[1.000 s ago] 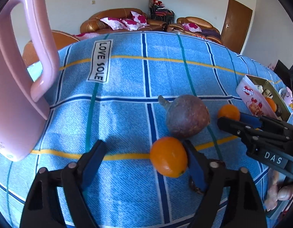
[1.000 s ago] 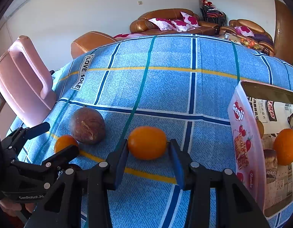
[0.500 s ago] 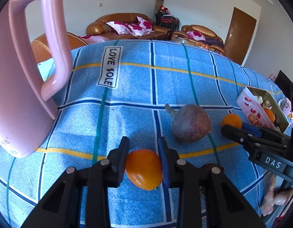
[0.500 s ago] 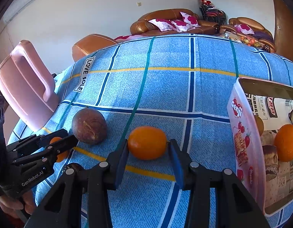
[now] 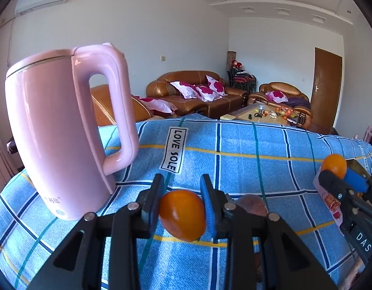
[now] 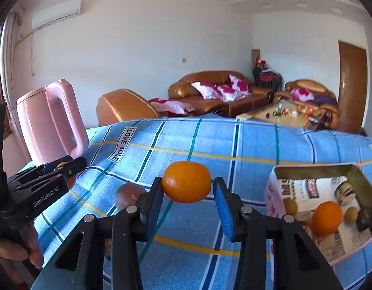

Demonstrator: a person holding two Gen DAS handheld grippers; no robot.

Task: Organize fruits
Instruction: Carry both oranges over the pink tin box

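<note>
Since a second ago both oranges have come up off the blue checked cloth, and the left jaws, then wide around their fruit, have closed on it. The left hand-held gripper (image 5: 182, 203) is clenched on an orange (image 5: 182, 217) at the lower centre of its view, blue pads pressing both sides. Just behind it on the right lies a brown passion fruit (image 5: 252, 204) on the cloth-covered counter (image 5: 234, 145), and a pink kettle (image 5: 60, 130) stands at the left. The right hand-held gripper (image 6: 187, 200) grasps a second orange (image 6: 186, 181) between its fingertips at the centre of its view, above the cloth. At the lower right sits an open pink tin (image 6: 275, 193) holding another orange (image 6: 327, 218) and smaller fruits.
</note>
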